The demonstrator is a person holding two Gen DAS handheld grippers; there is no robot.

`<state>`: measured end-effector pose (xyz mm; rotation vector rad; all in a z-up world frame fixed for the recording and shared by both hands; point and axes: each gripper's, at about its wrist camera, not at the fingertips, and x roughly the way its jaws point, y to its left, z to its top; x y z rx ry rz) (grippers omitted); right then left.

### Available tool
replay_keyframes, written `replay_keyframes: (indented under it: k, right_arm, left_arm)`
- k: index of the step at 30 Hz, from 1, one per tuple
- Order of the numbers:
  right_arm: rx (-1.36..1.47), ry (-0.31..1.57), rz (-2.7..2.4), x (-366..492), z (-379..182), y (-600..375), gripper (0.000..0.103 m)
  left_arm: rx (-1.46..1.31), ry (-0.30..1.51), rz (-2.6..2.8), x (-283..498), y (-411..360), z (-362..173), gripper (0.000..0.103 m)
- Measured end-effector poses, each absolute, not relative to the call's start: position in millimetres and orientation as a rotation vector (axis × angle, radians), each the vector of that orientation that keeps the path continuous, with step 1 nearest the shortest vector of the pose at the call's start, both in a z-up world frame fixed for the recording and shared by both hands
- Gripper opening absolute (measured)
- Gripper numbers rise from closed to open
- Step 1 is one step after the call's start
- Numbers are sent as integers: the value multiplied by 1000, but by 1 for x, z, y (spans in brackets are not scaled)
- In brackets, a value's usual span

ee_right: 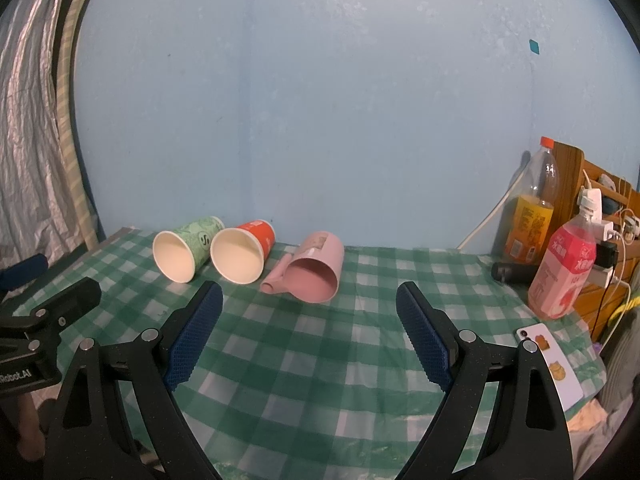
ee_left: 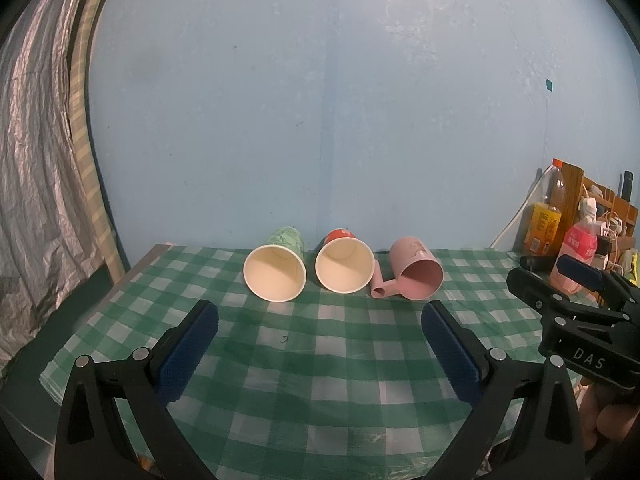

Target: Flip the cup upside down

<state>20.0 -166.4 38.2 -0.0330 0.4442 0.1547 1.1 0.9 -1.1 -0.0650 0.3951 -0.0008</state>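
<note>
Three cups lie on their sides at the back of the table, mouths toward me: a green paper cup (ee_left: 275, 267) (ee_right: 184, 249), a red paper cup (ee_left: 343, 261) (ee_right: 242, 250) and a pink plastic mug (ee_left: 416, 274) (ee_right: 316, 268) with its handle to the left. My left gripper (ee_left: 320, 320) is open and empty, short of the cups. My right gripper (ee_right: 310, 300) is open and empty, just in front of the pink mug; it also shows at the right of the left wrist view (ee_left: 560, 292).
The table wears a green checked cloth (ee_left: 304, 368) against a blue wall. At the right stand an orange-label bottle (ee_right: 528, 216), a pink bottle (ee_right: 564, 268), a phone (ee_right: 556, 364) and a wooden shelf with chargers (ee_right: 600, 200). A curtain hangs at left (ee_left: 32, 160).
</note>
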Motion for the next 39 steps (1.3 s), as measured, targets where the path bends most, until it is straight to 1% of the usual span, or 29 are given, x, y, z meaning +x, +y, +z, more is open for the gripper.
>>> replay_keyframes:
  k: [39]
  right_arm:
    - [-30,453,152,22,36,-168,88]
  left_arm:
    - [-62,408,-1,1,0,-5,103]
